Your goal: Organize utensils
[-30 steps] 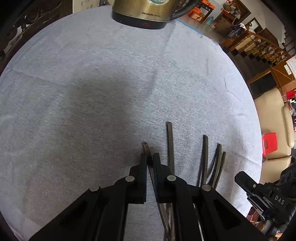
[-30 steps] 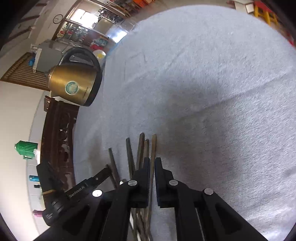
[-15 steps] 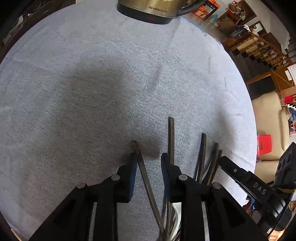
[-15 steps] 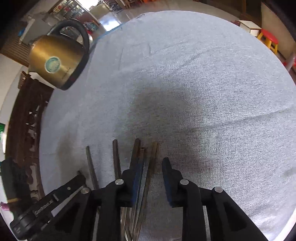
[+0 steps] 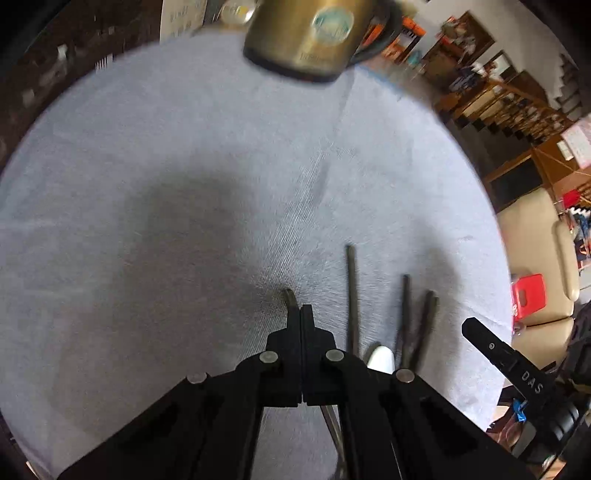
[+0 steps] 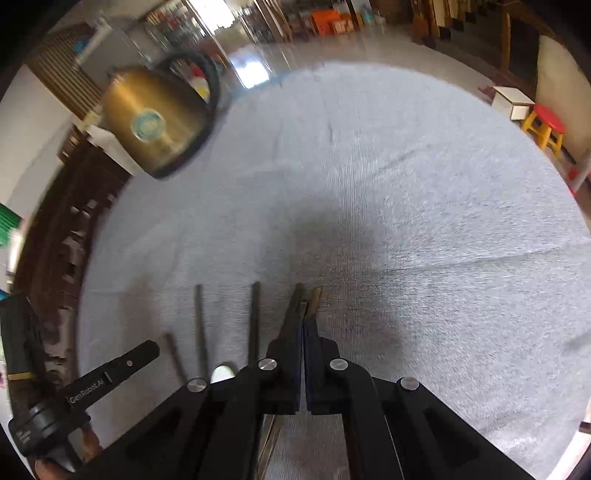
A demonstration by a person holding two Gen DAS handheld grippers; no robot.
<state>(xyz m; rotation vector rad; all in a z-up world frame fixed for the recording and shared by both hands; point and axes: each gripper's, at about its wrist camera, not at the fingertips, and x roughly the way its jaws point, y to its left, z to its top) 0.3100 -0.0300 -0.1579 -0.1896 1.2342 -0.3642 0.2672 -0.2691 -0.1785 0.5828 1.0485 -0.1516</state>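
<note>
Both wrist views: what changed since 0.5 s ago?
Both tools closed. The left tool went from open around a chopstick to shut on it; the right tool likewise shut on a chopstick. Both cameras tilted up, so the kettle shows more. The other chopsticks on the cloth stayed put.

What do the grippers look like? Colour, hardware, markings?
Both matte black plastic, angular linkage arms with round silver pivot screws. Left gripper shows white "GenRobot.AI" lettering in the right wrist view; right gripper shows white "DAS" in the left wrist view. No cables or sleeves visible.
</note>
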